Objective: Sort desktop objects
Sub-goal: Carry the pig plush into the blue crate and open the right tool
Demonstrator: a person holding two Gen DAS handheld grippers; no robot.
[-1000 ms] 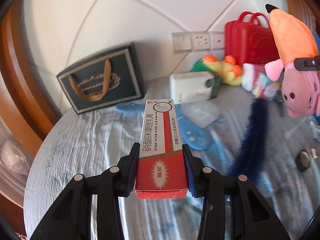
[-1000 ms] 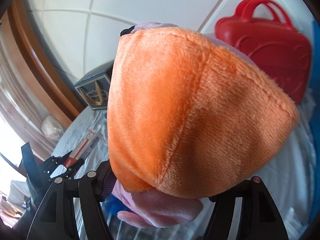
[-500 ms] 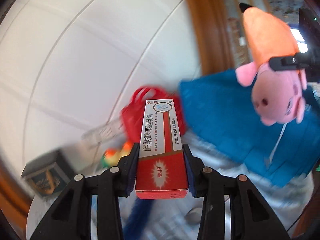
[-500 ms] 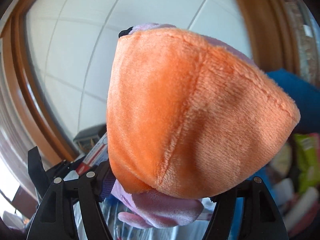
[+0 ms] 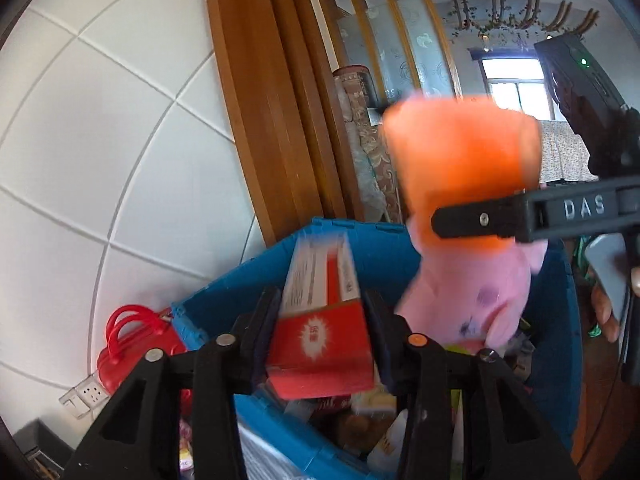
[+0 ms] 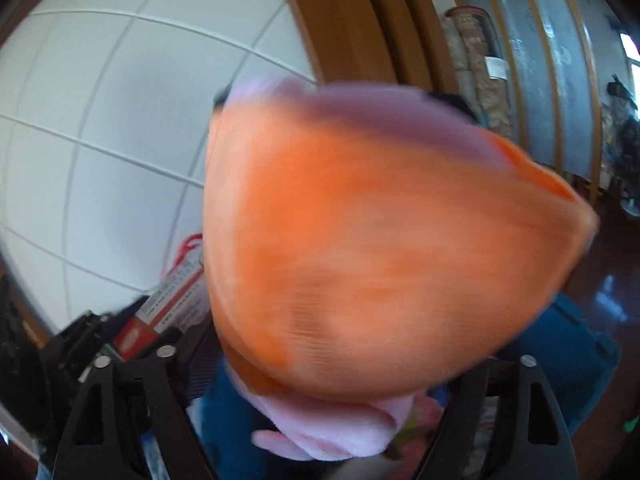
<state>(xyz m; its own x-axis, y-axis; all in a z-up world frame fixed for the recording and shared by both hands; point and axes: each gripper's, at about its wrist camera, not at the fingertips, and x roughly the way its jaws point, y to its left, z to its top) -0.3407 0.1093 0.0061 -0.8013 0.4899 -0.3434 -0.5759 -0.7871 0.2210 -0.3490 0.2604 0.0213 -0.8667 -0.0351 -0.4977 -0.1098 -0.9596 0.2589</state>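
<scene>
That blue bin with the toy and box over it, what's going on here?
A person is tidying up with a handheld tool in each hand. The left tool has a red and white box between its opening jaws, above the blue bin. The right tool is opening around a pink and orange plush toy, also over the bin, which already holds assorted items.

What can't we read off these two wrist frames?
- Right wrist: the plush toy fills the frame, motion-blurred; right gripper pad contact can't be judged while its jaws open.
- Right wrist: the blue bin interior is hidden behind the plush.
- Left wrist: the red-and-white box is smeared, print unreadable; whether the pads of the left gripper, jaws opening, touch it is unclear.
- Left wrist: bin contents are blurred and blocked by the gripper.
</scene>
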